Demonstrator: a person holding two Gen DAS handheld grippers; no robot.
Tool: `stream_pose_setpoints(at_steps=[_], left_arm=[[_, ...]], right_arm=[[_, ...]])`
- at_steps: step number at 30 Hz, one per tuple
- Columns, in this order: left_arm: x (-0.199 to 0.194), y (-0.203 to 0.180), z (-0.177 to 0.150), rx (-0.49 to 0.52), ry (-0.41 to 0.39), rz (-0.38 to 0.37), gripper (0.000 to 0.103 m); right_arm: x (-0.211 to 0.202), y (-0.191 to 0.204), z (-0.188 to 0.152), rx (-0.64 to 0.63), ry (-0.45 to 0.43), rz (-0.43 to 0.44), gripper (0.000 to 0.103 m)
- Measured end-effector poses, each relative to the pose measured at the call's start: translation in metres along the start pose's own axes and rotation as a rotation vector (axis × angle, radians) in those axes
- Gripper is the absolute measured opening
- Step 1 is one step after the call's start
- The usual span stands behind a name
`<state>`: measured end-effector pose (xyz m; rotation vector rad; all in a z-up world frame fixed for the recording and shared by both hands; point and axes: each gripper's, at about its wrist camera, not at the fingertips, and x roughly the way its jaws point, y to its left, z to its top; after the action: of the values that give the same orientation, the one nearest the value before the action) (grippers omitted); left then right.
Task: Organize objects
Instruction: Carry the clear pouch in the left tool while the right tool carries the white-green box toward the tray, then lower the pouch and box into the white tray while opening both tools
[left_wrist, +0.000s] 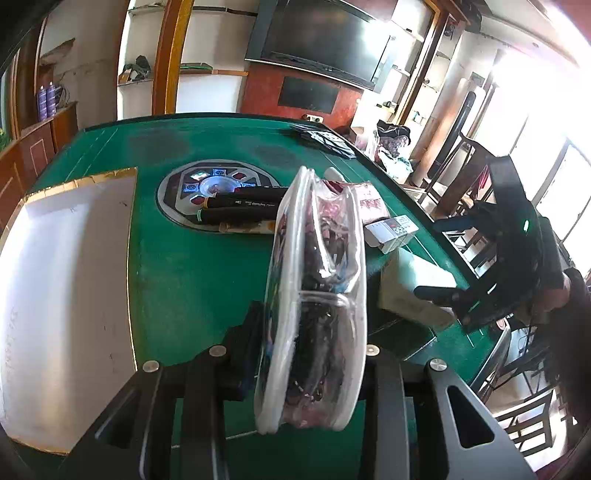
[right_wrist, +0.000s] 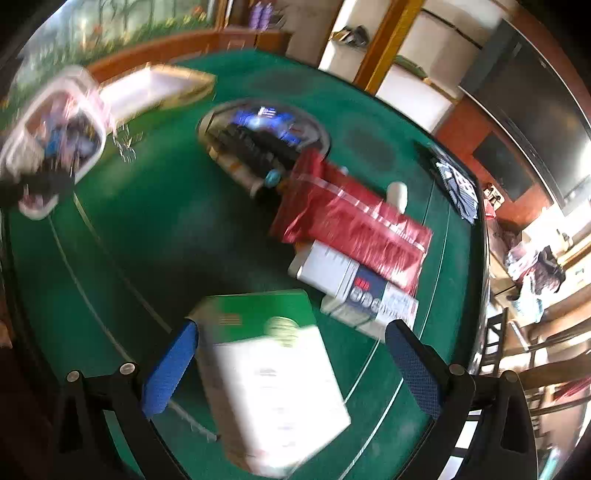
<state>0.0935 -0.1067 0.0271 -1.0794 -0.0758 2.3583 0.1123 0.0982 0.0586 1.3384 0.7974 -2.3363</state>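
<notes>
The left gripper (left_wrist: 310, 354) clamps a pouch (left_wrist: 314, 295); the right gripper (right_wrist: 291, 365), jaws apart, may knock the near box (right_wrist: 273, 384).

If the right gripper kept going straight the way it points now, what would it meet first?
Most likely the green-and-white box, lying between the open right gripper's fingers on the green table; blur leaves depth uncertain.

The left hand-held gripper (left_wrist: 310, 354) points down at a slant, its jaws pressed from both sides on a clear zip pouch (left_wrist: 314, 295) held on edge and lifted. The right hand-held gripper (right_wrist: 291, 365) tilts steeply downward with its jaws spread wide; its blue-padded fingers (right_wrist: 170, 373) stand either side of a green and white box (right_wrist: 269, 380) without pressing it.
</notes>
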Motion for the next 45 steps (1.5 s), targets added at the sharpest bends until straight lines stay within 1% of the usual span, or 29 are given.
stream_pose_setpoints(at_steps=[1,2,4,7,9,10,12,13,14,15,16,17,20,22,25,28,30,31,33,34,36,37,38,40,41,43,45], left_arm=[[-0.002,0.001,-0.002,-0.004,-0.004,-0.005,0.032],[-0.004,0.002,-0.005,-0.01,-0.007,-0.014,0.032],[-0.006,0.005,-0.003,-0.021,-0.007,-0.035,0.032],[-0.008,0.002,-0.005,-0.022,-0.006,-0.043,0.032],[-0.012,0.0,-0.005,-0.018,-0.007,-0.046,0.032],[-0.015,-0.001,-0.006,-0.018,-0.012,-0.046,0.032],[-0.025,-0.002,-0.006,-0.012,-0.029,-0.042,0.032],[-0.029,-0.002,-0.006,-0.007,-0.039,-0.042,0.032],[-0.037,-0.002,-0.008,0.001,-0.056,-0.047,0.032],[-0.041,-0.002,-0.007,0.005,-0.064,-0.05,0.032],[-0.046,0.0,-0.007,0.008,-0.074,-0.053,0.032],[-0.049,0.003,-0.006,0.008,-0.075,-0.052,0.032],[-0.059,0.012,0.004,-0.002,-0.062,-0.036,0.032],[-0.067,0.018,0.01,-0.008,-0.062,-0.036,0.032],[-0.085,0.03,0.02,-0.007,-0.081,-0.018,0.032],[-0.102,0.048,0.037,-0.025,-0.098,0.032,0.032],[-0.111,0.064,0.051,-0.043,-0.115,0.089,0.032],[-0.115,0.077,0.06,-0.067,-0.117,0.121,0.032],[-0.117,0.102,0.076,-0.12,-0.107,0.14,0.032],[-0.116,0.116,0.086,-0.141,-0.103,0.174,0.032],[-0.109,0.136,0.1,-0.16,-0.093,0.245,0.032],[-0.101,0.15,0.106,-0.184,-0.079,0.256,0.032],[-0.092,0.163,0.11,-0.209,-0.064,0.268,0.032],[-0.076,0.179,0.113,-0.229,-0.051,0.303,0.032],[-0.068,0.186,0.112,-0.236,-0.041,0.308,0.032],[-0.05,0.204,0.109,-0.28,-0.013,0.312,0.032],[-0.032,0.221,0.109,-0.322,0.013,0.309,0.032]], right_arm=[[0.001,0.004,-0.001,-0.013,-0.001,-0.033,0.103],[-0.002,0.008,-0.001,-0.016,-0.007,-0.043,0.103],[0.001,0.013,-0.003,-0.017,0.014,-0.059,0.103],[0.019,0.017,-0.012,0.008,0.07,-0.107,0.103],[0.035,0.013,-0.019,0.051,0.12,-0.128,0.103],[0.032,0.006,-0.021,0.1,0.086,-0.108,0.103],[0.03,-0.008,-0.023,0.199,0.094,-0.093,0.102],[0.028,-0.013,-0.024,0.24,0.092,-0.056,0.098],[0.026,-0.017,-0.025,0.285,0.091,-0.01,0.085],[0.021,-0.019,-0.025,0.31,0.083,-0.008,0.084],[0.017,-0.02,-0.026,0.329,0.075,0.004,0.078],[0.011,-0.022,-0.027,0.356,0.059,0.03,0.075],[-0.011,-0.023,-0.026,0.416,0.007,0.051,0.075],[-0.03,-0.027,-0.019,0.468,-0.045,0.1,0.075],[-0.049,-0.026,0.008,0.497,-0.107,0.181,0.075],[-0.07,-0.012,0.046,0.49,-0.18,0.308,0.075],[-0.078,-0.007,0.08,0.489,-0.225,0.397,0.075],[-0.08,-0.004,0.102,0.494,-0.244,0.444,0.075],[-0.076,0.004,0.14,0.498,-0.268,0.51,0.076],[-0.074,0.008,0.161,0.498,-0.273,0.543,0.076],[-0.059,0.015,0.201,0.52,-0.253,0.6,0.076],[-0.047,0.02,0.219,0.532,-0.233,0.613,0.076],[-0.031,0.026,0.238,0.543,-0.211,0.609,0.076],[-0.001,0.039,0.266,0.556,-0.161,0.586,0.076],[0.02,0.047,0.277,0.564,-0.127,0.57,0.076],[0.055,0.061,0.288,0.57,-0.075,0.553,0.076],[0.078,0.071,0.293,0.57,-0.042,0.537,0.076]])
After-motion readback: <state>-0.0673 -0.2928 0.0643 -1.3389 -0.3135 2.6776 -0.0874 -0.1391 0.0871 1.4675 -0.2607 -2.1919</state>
